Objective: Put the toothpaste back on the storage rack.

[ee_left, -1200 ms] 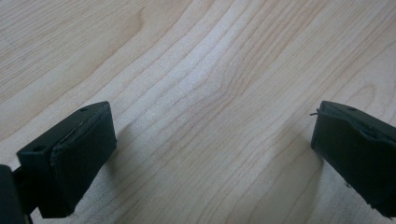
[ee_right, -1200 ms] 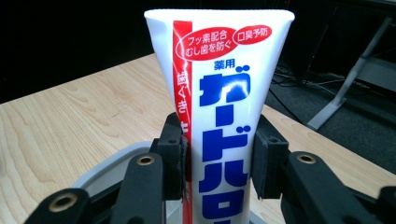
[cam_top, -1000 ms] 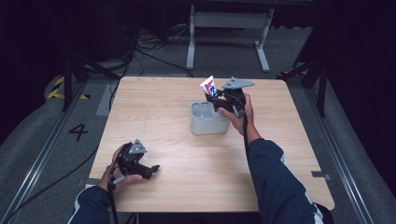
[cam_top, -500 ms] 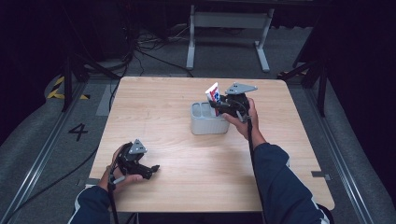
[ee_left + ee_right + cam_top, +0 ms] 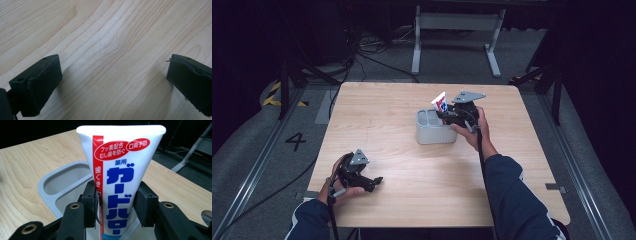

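A white toothpaste tube (image 5: pixel 120 177) with red and blue print stands upright, and my right gripper (image 5: pixel 116 202) is shut on its lower half. The tube (image 5: pixel 439 103) reaches down into the right compartment of a grey two-compartment holder (image 5: pixel 430 134) near the table's middle, where my right gripper (image 5: pixel 451 115) hangs over the holder's right end. The holder's rim (image 5: pixel 50 182) lies just behind the tube. My left gripper (image 5: pixel 371 182) rests near the table's front left corner, open, with bare wood between its pads (image 5: pixel 37 82).
The wooden table (image 5: pixel 382 115) carries the holder and both grippers. A metal frame stand (image 5: pixel 457 22) and cables lie on the dark floor beyond the far edge. A floor mark "4" (image 5: pixel 295 141) sits left of the table.
My right gripper has come down and slightly left, lowering the tube into the holder. The left gripper has stayed put.
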A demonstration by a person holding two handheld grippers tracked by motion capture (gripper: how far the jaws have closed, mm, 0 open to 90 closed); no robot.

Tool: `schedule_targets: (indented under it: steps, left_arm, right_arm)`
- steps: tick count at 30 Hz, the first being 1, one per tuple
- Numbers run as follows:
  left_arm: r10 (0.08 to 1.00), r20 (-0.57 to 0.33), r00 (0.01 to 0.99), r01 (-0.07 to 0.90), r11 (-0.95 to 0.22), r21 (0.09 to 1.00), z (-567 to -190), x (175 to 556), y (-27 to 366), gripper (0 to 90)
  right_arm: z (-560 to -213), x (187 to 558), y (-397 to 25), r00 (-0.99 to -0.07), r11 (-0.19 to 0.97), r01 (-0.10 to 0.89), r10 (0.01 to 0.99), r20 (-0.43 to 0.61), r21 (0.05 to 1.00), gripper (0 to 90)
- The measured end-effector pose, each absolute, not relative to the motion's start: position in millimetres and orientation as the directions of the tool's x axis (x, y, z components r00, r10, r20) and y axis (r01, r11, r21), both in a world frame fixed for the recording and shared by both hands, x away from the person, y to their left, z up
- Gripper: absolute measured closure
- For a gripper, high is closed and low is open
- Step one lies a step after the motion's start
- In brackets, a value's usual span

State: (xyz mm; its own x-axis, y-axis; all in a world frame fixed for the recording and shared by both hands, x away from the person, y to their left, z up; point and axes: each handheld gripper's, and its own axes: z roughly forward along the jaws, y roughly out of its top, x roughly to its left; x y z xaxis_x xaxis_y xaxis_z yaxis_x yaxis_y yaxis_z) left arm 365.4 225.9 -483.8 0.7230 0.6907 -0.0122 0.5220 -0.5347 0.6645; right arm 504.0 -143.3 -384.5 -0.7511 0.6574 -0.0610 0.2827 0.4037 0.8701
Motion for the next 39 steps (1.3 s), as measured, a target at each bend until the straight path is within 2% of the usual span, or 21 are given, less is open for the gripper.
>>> schedule_targets:
  steps: [28, 29, 35, 39]
  left_arm:
    - [0.691, -0.012, 0.722, 0.522, -0.534, 0.665, -484, 365, 226, 0.4]
    - [0.692, -0.012, 0.722, 0.523, -0.534, 0.664, -484, 365, 226, 0.4]
    - [0.692, -0.012, 0.722, 0.523, -0.534, 0.665, -484, 365, 226, 0.4]
    - [0.692, -0.011, 0.722, 0.523, -0.534, 0.664, -484, 365, 226, 0.5]
  right_arm:
    - [-382, 493, -134, -0.796, 0.482, 0.259, 0.598, -0.098, 0.837, 54.1]
    - [-382, 492, -134, -0.796, 0.485, 0.256, 0.596, -0.102, 0.836, 56.9]
    - [-381, 492, -135, -0.792, 0.481, 0.263, 0.603, -0.098, 0.837, 53.0]
    - [-380, 492, -137, -0.789, 0.475, 0.265, 0.607, -0.094, 0.839, 53.5]
